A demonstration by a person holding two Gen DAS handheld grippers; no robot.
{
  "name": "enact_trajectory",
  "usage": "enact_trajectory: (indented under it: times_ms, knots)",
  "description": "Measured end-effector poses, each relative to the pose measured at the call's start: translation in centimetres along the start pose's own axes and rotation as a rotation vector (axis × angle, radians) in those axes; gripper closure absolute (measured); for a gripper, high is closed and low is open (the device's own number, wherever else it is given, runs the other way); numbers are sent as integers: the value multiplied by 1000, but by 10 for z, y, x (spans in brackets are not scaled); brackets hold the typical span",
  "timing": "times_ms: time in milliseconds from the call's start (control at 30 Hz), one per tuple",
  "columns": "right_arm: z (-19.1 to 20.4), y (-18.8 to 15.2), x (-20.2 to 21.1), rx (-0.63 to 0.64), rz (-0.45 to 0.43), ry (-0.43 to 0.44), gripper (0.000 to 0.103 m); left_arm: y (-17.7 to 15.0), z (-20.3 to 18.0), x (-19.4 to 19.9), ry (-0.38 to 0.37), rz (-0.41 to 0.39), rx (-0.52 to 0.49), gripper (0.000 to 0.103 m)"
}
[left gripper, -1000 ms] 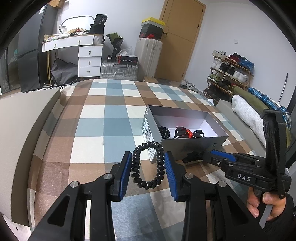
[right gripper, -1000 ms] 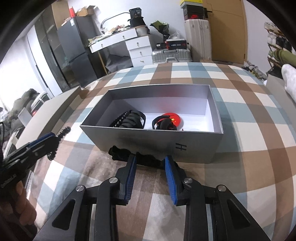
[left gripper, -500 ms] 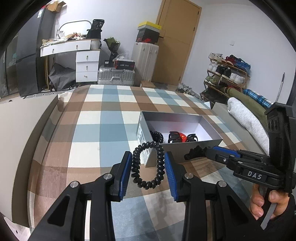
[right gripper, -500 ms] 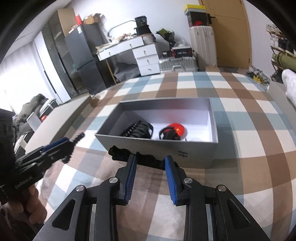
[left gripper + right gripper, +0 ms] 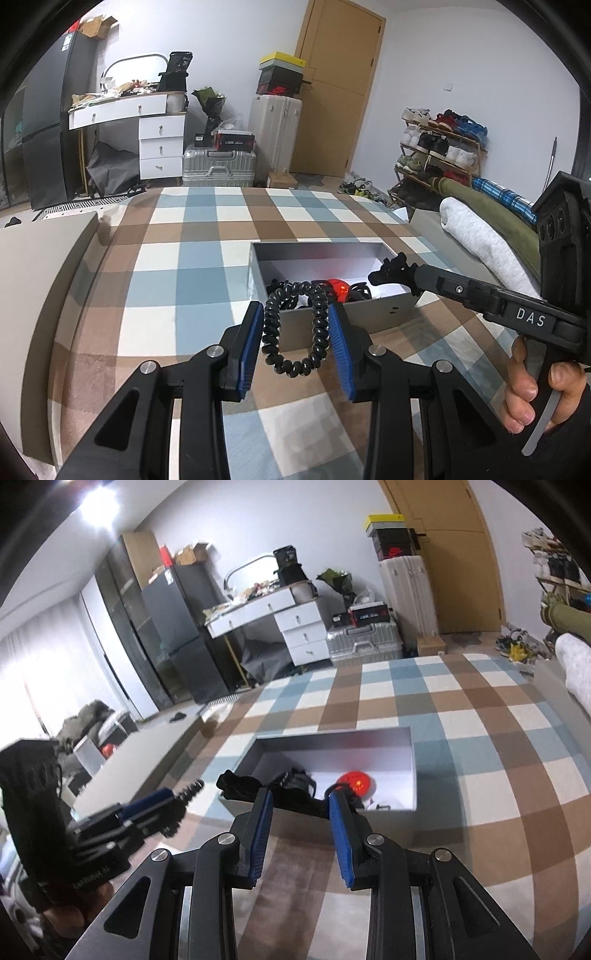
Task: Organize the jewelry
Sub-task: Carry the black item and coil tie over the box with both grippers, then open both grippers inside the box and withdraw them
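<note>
A black spiral hair tie (image 5: 318,325) hangs between the blue pads of my left gripper (image 5: 295,332), which is shut on it, just in front of the grey box's (image 5: 369,317) near-left corner. My right gripper (image 5: 301,805) is shut on a black hair clip (image 5: 240,784) that lies crosswise between its pads, held above the front wall of the grey box (image 5: 413,768). The left wrist view shows the right gripper (image 5: 417,275) with the black hair clip (image 5: 388,271) over the box. Black pieces (image 5: 295,781) and a red piece (image 5: 356,782) lie inside. The left gripper (image 5: 173,805) shows at lower left.
The box rests on a brown, blue and white checked bedspread (image 5: 184,258). Rolled blankets (image 5: 476,236) lie along the right edge and a grey ledge (image 5: 44,266) along the left. Beyond the bed stand suitcases (image 5: 221,170), a white desk (image 5: 147,129) and a shoe rack (image 5: 436,147).
My right gripper has risen with the black clip, from the bedspread in front of the box to above its front wall. The left gripper keeps the hair tie, tilted a little upward.
</note>
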State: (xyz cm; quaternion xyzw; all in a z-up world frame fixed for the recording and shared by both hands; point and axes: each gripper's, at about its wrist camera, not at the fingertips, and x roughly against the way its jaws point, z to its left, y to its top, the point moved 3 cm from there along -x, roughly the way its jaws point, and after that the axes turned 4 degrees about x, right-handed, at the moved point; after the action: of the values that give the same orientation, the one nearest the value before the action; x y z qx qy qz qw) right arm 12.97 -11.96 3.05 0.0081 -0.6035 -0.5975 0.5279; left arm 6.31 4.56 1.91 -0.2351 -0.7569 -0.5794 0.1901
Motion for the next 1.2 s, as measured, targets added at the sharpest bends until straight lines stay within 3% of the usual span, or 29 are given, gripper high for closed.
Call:
enact_trajectory:
  times_ms: [333,1200]
  knots:
    - [-17,12,-3,-67,-28,47,73,15,-10,-19,-25,-15,25,73]
    - [-39,17,-37,-124,11,37,72,25,-20,-62,55,29,-16,73]
